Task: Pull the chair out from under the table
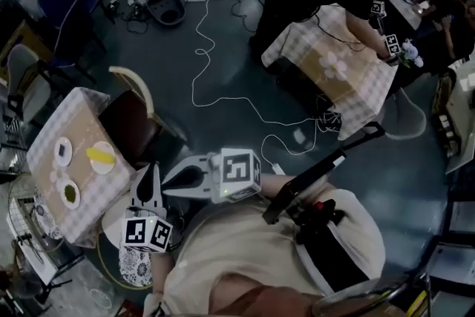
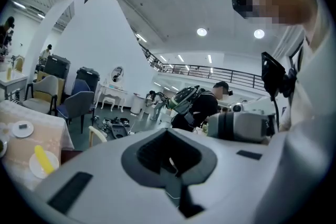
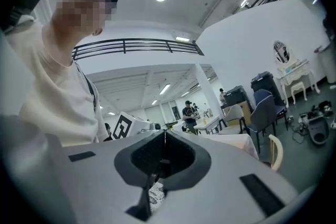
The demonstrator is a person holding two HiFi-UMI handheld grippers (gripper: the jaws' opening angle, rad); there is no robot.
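Observation:
The chair (image 1: 128, 119) has a cream curved back and a dark red seat. It stands at the right side of the small table (image 1: 52, 134) with a checked cloth. My left gripper (image 1: 151, 168) is shut and holds nothing, its tips just short of the seat's near edge. My right gripper (image 1: 169, 183) lies beside it, pointing left, also shut and holding nothing. The left gripper view shows the chair back (image 2: 96, 137) beyond the closed left gripper (image 2: 168, 132). In the right gripper view the chair back (image 3: 275, 152) rises right of the closed right gripper (image 3: 165, 134).
Plates and a yellow item (image 1: 100, 155) sit on the table. White cables (image 1: 211, 48) trail across the dark floor. A second clothed table (image 1: 338, 67) with a person bent over it stands at the right. Blue chairs (image 1: 63, 0) are at the far left.

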